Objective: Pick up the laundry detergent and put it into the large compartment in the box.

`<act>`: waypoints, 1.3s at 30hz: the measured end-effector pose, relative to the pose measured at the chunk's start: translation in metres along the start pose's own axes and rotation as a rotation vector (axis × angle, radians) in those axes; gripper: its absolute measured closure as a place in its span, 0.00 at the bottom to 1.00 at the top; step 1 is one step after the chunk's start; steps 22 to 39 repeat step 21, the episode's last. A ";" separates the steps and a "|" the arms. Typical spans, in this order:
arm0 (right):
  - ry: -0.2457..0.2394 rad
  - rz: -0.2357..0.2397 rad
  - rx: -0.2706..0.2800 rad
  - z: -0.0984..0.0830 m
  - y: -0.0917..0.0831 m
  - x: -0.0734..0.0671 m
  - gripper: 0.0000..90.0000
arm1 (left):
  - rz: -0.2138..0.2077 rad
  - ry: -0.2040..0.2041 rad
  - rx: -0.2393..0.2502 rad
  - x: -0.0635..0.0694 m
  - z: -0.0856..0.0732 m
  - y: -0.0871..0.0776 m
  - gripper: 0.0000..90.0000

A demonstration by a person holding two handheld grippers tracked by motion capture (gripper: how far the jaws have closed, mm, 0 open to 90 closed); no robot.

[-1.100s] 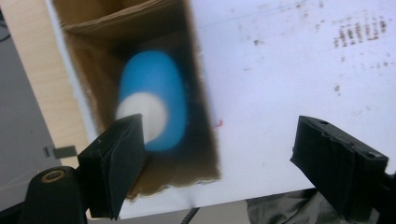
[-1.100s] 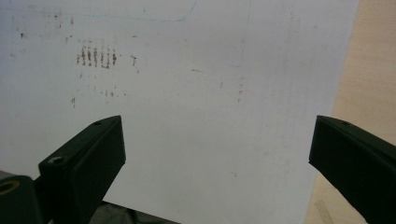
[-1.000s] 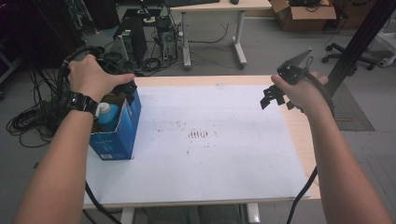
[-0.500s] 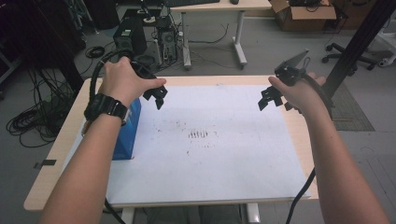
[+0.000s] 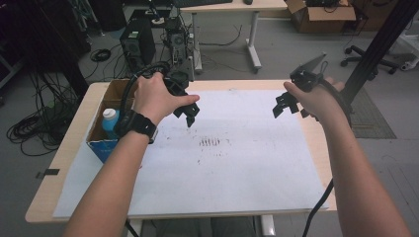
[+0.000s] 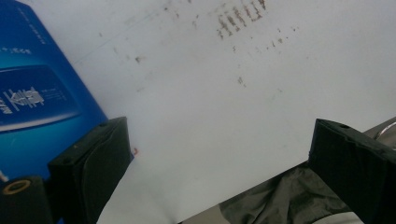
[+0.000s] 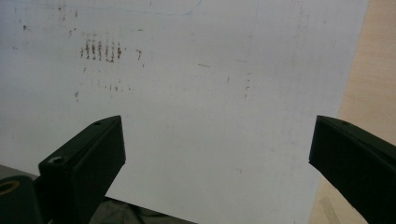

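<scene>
An open blue cardboard box (image 5: 101,144) stands at the table's left edge, with a white bottle with a blue cap (image 5: 109,119) upright inside it. My left gripper (image 5: 190,116) hovers over the white sheet (image 5: 232,163) just right of the box. Its jaws have just been opening and stand wide with nothing between them. In the left gripper view (image 6: 219,158) the box's blue side (image 6: 37,107) lies at the left. My right gripper (image 5: 285,105) hangs open and empty over the sheet's far right part (image 7: 217,154).
Dark smudge marks (image 5: 211,142) dot the sheet's middle. Bare wooden tabletop (image 5: 59,163) borders the sheet on both sides. Cables, computer towers (image 5: 133,42) and another desk stand on the floor beyond the far edge.
My left hand has left the blue box and moved right and slightly down over the sheet, its jaws wider now. The box and bottle are uncovered. The right hand has kept still.
</scene>
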State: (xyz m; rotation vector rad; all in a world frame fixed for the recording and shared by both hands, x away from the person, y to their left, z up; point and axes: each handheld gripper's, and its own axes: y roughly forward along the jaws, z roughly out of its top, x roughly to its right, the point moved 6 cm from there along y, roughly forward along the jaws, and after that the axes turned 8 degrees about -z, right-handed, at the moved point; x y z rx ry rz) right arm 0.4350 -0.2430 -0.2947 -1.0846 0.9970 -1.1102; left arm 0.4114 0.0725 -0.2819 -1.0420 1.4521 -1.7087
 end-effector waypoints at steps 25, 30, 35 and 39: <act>0.007 0.000 -0.002 -0.002 0.002 0.002 0.04 | -0.004 0.014 -0.027 0.004 0.003 0.019 0.06; 0.007 0.000 -0.002 -0.002 0.002 0.002 0.04 | -0.004 0.014 -0.027 0.004 0.003 0.019 0.06; 0.007 0.000 -0.002 -0.002 0.002 0.002 0.04 | -0.004 0.014 -0.027 0.004 0.003 0.019 0.06; 0.007 0.000 -0.002 -0.002 0.002 0.002 0.04 | -0.004 0.014 -0.027 0.004 0.003 0.019 0.06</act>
